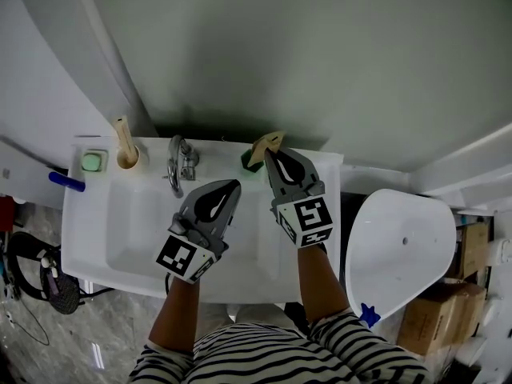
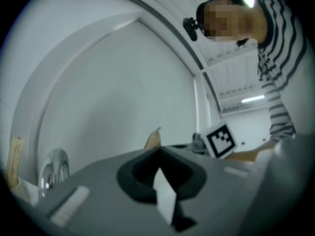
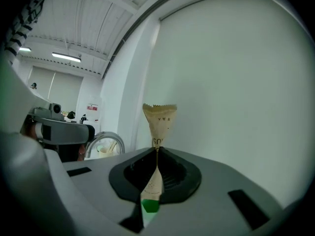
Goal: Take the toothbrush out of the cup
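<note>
– Where is the toothbrush?
– The toothbrush (image 1: pixel 266 145) (image 3: pixel 160 119), in its paper wrapper, is sticking up between the tips of the right claw (image 1: pixel 276 154) (image 3: pixel 156 149). That is at the far side of the sink (image 1: pixel 96 230), right of the tap (image 1: pixel 180 165).
– Is the claw holding it?
– Yes. Its jaws are almost together and are pinching the wrapper.
– And the cup?
– The green cup (image 1: pixel 248 160) is sitting just left of the claw tips. I cannot tell if the brush's bottom end is inside it.
– And the left claw?
– The left claw (image 1: pixel 232 184) (image 2: pixel 158 151) is hovering over the sink. Its jaws are pressed together and are holding nothing.
</note>
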Motion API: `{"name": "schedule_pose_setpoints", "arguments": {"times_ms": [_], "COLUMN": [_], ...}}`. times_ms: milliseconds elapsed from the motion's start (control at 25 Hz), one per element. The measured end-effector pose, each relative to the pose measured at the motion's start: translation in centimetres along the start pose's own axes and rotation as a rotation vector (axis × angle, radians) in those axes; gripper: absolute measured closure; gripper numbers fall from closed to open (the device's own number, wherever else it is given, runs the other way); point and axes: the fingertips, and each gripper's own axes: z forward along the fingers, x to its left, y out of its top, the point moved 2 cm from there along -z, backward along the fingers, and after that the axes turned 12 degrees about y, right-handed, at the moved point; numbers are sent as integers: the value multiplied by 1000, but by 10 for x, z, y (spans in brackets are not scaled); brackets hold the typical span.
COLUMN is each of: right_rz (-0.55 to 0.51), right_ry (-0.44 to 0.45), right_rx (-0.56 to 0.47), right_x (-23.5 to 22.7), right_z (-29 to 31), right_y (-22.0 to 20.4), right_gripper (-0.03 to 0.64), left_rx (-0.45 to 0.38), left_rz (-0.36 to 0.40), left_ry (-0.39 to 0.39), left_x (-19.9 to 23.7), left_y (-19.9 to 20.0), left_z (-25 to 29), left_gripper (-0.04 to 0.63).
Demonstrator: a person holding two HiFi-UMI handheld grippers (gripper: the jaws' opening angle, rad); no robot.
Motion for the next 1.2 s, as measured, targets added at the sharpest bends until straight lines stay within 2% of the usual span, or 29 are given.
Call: {"name": "schedule_pose_setpoints", "arguments": {"times_ms": [400,960,1200], "right_rz": [1,-1,3], "right_ry": [55,170,186], "right_rx": [-69,-116,-135], "right_x": [26,57,71], "right_z": [-40,-75,-75], "right_y": [28,31,41], "right_gripper": [600,600,600], "left_rx": [-16,-13,-9], "left_rz": [29,78,95], "left_ry": [-4,55,76], "left_x": [-22,-54,-43], "left_y": [15,21,29], "left_z": [-1,-22,-41], "left_gripper": [589,589,589]}}
